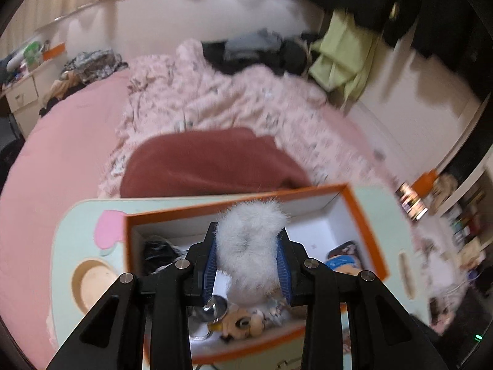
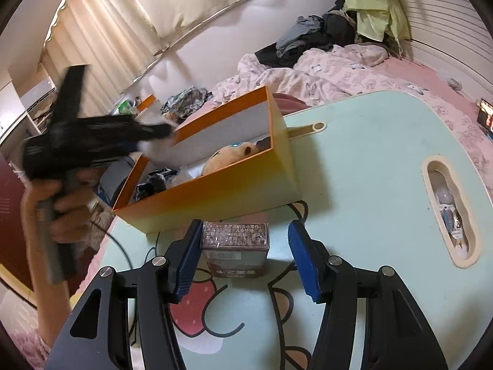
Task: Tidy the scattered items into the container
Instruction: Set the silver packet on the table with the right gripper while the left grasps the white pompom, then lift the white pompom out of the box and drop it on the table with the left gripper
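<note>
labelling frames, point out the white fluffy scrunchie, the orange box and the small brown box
white fluffy scrunchie (image 1: 251,246), left wrist view, its furry front.
orange box (image 2: 215,197), right wrist view, near outer wall.
small brown box (image 2: 235,236), right wrist view, printed top face.

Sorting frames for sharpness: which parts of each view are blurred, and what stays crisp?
Left wrist view: bed and room smeared by motion, the fluffy white fur scrunchie and left gripper crisp. Right wrist view: the left gripper over the orange cardboard box is streaked; the small brown printed packet and right gripper are sharp.

Left tongs (image 1: 248,257) clamped, right tongs (image 2: 243,259) agape.
</note>
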The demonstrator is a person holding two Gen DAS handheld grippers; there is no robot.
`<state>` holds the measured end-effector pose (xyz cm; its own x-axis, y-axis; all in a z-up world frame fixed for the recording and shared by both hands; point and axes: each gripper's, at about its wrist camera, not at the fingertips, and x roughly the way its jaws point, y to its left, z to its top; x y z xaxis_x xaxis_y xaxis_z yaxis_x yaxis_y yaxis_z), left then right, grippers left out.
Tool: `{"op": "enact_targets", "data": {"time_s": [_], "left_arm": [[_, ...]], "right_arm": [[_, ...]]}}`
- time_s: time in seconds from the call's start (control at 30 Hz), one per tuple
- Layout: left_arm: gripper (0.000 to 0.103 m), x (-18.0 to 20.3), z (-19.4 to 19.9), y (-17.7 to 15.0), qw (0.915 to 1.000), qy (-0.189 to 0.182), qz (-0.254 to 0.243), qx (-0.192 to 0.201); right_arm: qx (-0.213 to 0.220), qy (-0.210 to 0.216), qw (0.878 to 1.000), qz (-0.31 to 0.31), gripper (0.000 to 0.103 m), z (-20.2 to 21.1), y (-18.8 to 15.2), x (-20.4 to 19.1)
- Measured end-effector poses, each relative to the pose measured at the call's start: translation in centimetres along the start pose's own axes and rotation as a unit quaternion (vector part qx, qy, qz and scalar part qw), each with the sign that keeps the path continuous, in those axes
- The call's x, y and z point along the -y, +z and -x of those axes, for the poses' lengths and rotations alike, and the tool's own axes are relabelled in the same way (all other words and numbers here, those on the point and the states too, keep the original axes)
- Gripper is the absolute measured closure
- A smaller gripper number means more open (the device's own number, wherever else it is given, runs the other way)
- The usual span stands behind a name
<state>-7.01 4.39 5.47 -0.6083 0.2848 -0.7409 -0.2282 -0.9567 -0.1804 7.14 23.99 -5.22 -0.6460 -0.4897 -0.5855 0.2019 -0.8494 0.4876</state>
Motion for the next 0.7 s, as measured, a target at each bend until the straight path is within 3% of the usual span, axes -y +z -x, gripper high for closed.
{"op": "enact_targets", "data": {"time_s": [0.17,0.33,0.5,0.6,0.7], "left_arm": [[0.071,-1.3,4.0,-1.5,0.9991,-0.029,0.015,0.026],[0.071,-2.8,5.1,-5.2,0.9981,-0.055,0.027,0.009],[0.071,-3.6,3.8,-10.7,0.9984,-0.042,0.028,-0.025],[0.071,-3.1,2.5,-12.3,0.9982,-0.042,0.017,-0.039],[0.067,-2.5,1.5,-13.0,0.9993,-0.017,0.008,-0.032]], "right_arm": [[0.0,-0.001,1.0,-0.003,0.046,0.2,-0.3,-0.1],[0.037,0.006,0.999,-0.009,0.046,1.6,-0.1,0.0],[0.035,-0.002,0.999,-0.002,0.046,1.8,1.0,-0.2],[0.031,-0.012,0.999,-0.022,0.046,1.5,1.1,0.6],[0.017,-0.016,0.999,-0.033,0.046,1.2,0.7,1.1]]}}
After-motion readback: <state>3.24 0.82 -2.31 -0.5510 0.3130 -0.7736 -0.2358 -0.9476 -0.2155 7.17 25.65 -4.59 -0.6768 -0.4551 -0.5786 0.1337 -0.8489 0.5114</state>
